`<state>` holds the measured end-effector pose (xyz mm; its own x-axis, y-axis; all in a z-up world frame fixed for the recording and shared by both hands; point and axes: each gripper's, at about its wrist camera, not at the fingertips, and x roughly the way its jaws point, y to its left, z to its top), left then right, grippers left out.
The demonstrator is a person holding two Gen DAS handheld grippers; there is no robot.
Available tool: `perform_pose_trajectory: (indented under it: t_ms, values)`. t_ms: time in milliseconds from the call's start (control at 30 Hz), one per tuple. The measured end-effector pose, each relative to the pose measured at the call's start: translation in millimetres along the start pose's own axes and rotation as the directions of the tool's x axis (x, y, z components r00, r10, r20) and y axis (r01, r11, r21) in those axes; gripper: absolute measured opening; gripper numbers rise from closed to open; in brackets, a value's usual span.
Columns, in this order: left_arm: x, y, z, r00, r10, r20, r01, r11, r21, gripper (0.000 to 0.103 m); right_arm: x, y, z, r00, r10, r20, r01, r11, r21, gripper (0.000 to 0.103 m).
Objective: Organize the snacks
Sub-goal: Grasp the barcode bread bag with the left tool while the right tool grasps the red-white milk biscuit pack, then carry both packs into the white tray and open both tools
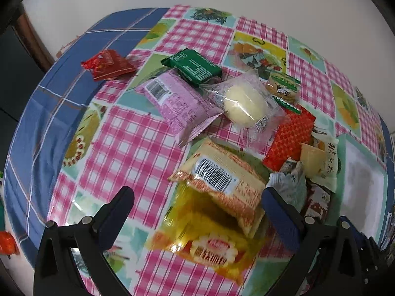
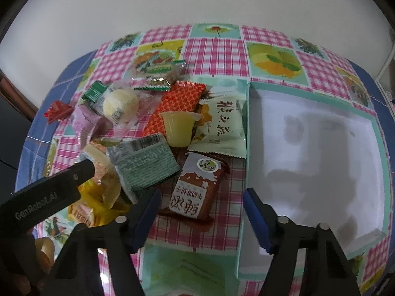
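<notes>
Many snack packets heaped on checkered surface [image 2: 217, 51] just left of empty teal box [image 2: 249, 133]. Right claw [image 2: 201, 218] spread, nothing between pads, over brown packet [image 2: 197, 187] beside box wall. Left claw [image 1: 197, 212] spread, straddling yellow packet [image 1: 209, 236]; beige barcode packet [image 1: 222, 180] overlaps it.

Only clear print: "GenRobot.AI" in white on the black plastic gripper arm [image 2: 47, 197] at 8 o'clock. The brown-and-white snack packet [image 2: 195, 187] has big Chinese characters, upside down. Barcodes elsewhere, digits unreadable.
</notes>
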<state>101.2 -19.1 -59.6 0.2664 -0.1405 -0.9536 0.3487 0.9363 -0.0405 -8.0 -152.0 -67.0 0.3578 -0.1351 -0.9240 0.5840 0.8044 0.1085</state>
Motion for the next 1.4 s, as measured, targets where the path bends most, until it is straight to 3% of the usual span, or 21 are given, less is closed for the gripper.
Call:
perform_pose_trajectory:
  t_ms: [300, 433, 467, 600, 733, 1133, 1400]
  values:
    - [31, -11, 18, 0.999, 0.006, -0.051, -0.006, 1.000, 0.002, 0.093, 25, 3, 9, 0.999, -0.017, -0.029, 0.017, 1.000, -0.007, 0.059]
    - [43, -12, 21, 0.997, -0.012, -0.076, 0.011, 1.000, -0.021, 0.083, 31, 6, 11, 0.999, -0.015, -0.038, 0.014, 1.000, -0.010, 0.055]
    - [45, -12, 21, 0.996, -0.030, -0.080, 0.028, 0.999, -0.028, 0.076, 34, 5, 11, 0.999, -0.014, -0.048, 0.013, 1.000, -0.007, 0.053]
    - [48, -14, 23, 0.996, -0.042, -0.082, 0.040, 0.999, -0.029, 0.069, 39, 7, 11, 0.998, -0.013, -0.062, 0.013, 1.000, -0.003, 0.044]
    - [43, -14, 20, 0.994, -0.076, -0.076, 0.072, 0.996, -0.050, 0.053, 38, 5, 11, 0.998, -0.001, -0.067, 0.002, 1.000, 0.010, 0.043]
    - [-3, -8, 8, 0.996, -0.084, -0.019, 0.082, 0.992, -0.098, 0.047, 10, -9, 17, 0.997, 0.037, -0.064, -0.034, 0.999, 0.036, 0.042]
    - [-48, -11, 6, 0.995, -0.053, 0.086, 0.063, 0.991, -0.116, 0.046, -24, -14, 19, 0.999, 0.040, -0.003, -0.040, 0.998, 0.039, 0.042]
